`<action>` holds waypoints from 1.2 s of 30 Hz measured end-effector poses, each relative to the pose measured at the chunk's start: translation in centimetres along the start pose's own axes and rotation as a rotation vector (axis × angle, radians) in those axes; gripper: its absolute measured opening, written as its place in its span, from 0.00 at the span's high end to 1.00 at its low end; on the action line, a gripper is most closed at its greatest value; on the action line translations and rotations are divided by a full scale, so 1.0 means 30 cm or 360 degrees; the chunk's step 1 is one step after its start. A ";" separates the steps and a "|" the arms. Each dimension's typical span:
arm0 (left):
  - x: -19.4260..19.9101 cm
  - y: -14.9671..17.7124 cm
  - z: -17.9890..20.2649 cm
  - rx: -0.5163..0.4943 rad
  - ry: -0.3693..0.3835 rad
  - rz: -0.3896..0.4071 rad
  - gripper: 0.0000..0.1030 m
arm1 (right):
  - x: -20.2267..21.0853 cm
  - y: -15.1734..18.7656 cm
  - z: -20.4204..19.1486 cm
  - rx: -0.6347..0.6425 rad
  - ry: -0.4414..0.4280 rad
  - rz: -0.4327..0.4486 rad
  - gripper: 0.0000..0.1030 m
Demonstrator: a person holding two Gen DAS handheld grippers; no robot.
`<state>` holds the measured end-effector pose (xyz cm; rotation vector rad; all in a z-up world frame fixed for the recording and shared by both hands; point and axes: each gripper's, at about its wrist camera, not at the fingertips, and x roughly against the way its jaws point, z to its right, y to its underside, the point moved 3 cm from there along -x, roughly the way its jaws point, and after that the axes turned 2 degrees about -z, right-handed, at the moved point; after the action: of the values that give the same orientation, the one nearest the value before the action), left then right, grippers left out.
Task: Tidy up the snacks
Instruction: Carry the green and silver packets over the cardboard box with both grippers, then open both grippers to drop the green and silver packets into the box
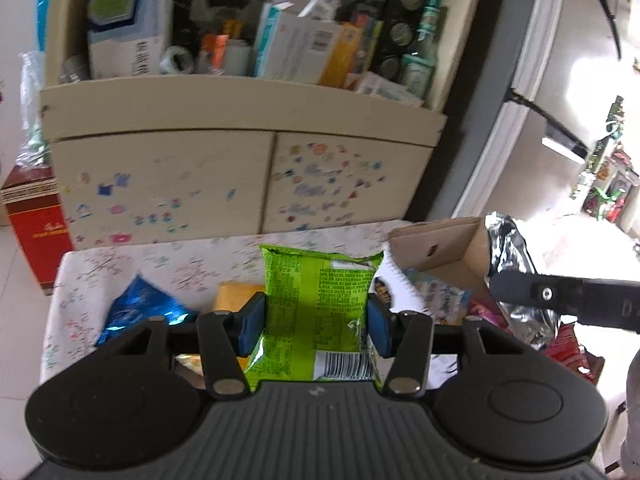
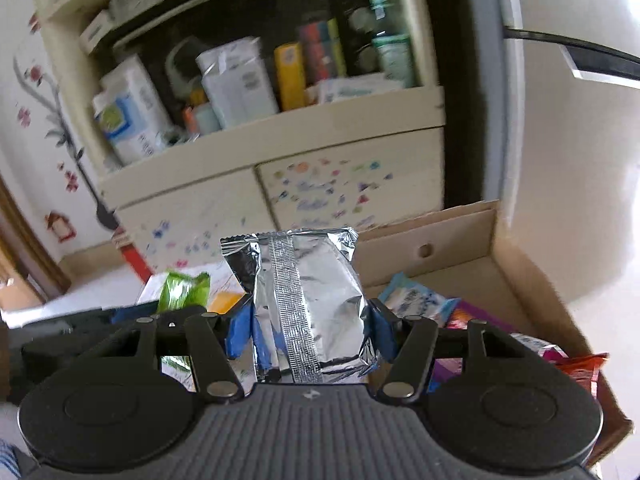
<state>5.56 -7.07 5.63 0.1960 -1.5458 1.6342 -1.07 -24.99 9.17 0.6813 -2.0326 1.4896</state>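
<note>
Landmark for all positions: cardboard box (image 2: 472, 240), open-topped, at the right end of the cloth-covered table (image 1: 120, 256).

Far left of the box, on the floor beside the table: red carton (image 1: 36, 224). Not part of the task, by the look of it.

Left of the box, on the table: blue foil packet (image 1: 140, 304), lying flat, not yet sorted. Just beside it, nearer the box: orange-yellow packet (image 1: 234, 298), partly hidden behind the gripper, not yet sorted.

Left of the box, above the table: left gripper (image 1: 316, 326), fingers narrow and clamped on the green snack packet (image 1: 316, 308). Blue pads (image 1: 251, 326) pressing both side edges; packet upright, barcode end nearest the camera, clear of the tabletop. Not yet over the box.

At the left wall of the box: right gripper (image 2: 308, 330), fingers at mid width and closed on the silver foil packet (image 2: 304, 300). Packet upright, seam strip facing the camera, held above the box's near left corner.

Inside the box: several snacks already lying there, including a pale blue-and-white packet (image 2: 416, 302), a purple-pink one, and a red-orange packet (image 2: 580, 368) toward the right wall. Exact count not readable.

Behind the box: cream cabinet (image 1: 240, 112) with stickered doors and a cluttered shelf.

Progress, as a judgement: roughly midway. Done: a handful of snacks boxed. In hand: two packets lifted, neither released. Left: deposit of both, then the two packets on the table.
</note>
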 end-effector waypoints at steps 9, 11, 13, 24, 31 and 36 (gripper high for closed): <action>-0.038 -0.031 0.151 -0.0032 0.0182 0.0031 0.50 | 0.073 -0.027 0.141 -0.0257 0.0129 0.0098 0.36; -0.047 -0.034 0.186 -0.0042 0.0226 0.0031 0.50 | 0.081 -0.026 0.173 -0.0317 0.0167 0.0105 0.36; -0.059 -0.035 0.225 -0.0071 0.0260 0.0029 0.50 | 0.086 -0.027 0.198 -0.0361 0.0206 0.0112 0.36; -0.158 -0.023 0.363 -0.0122 0.0401 -0.0038 0.50 | 0.107 -0.024 0.299 -0.0563 0.0321 0.0139 0.36; -0.170 -0.002 0.401 -0.0132 0.0457 -0.0030 0.20 | 0.087 -0.016 0.323 -0.0624 0.0389 0.0105 0.25; -0.126 -0.027 0.376 -0.0084 0.0467 0.0002 0.19 | 0.091 -0.016 0.315 -0.0608 0.0371 0.0105 0.25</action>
<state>3.62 -18.82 6.35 -0.0712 -1.3618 1.5436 -3.86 -34.44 8.91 0.2755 -2.0873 1.1075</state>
